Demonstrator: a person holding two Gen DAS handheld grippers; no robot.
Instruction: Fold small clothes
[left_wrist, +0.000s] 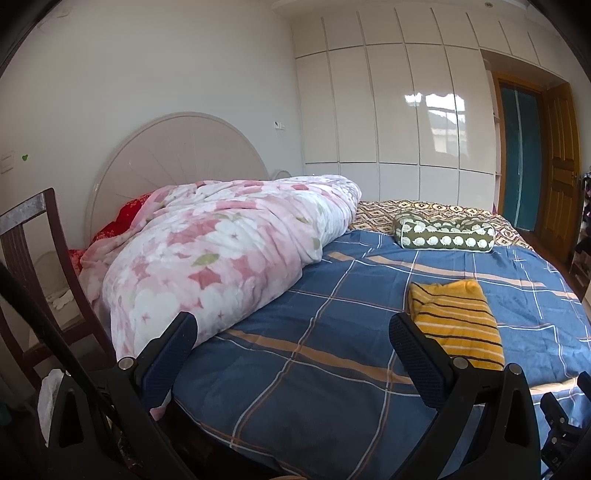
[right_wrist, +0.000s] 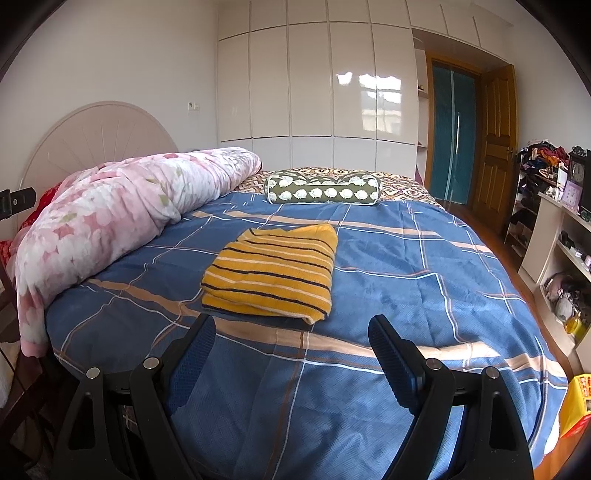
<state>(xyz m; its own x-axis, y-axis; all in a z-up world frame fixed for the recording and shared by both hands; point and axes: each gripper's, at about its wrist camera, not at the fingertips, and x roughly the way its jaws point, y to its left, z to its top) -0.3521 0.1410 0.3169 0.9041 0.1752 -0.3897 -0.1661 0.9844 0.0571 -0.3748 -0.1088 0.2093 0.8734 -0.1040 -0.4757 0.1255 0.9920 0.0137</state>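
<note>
Folded garment (right_wrist: 271, 271) on the bed (right_wrist: 388, 387), quilt (right_wrist: 110, 206) left (bolster (right_wrist: 321, 190) behind).

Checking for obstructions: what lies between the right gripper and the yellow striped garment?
Only bare blue plaid sheet. In the right wrist view, the open right gripper sits just short of the folded yellow striped garment, with nothing between them.

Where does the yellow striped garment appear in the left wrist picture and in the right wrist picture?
Left wrist view: the yellow striped garment lies folded at lower right on the blue plaid bedsheet, just beyond the right finger of the left claw.
Right wrist view: it lies near the centre, just beyond the open right claw.
Shared landmark: the green sheep-pattern pillow lies beyond the garment in both.
</note>
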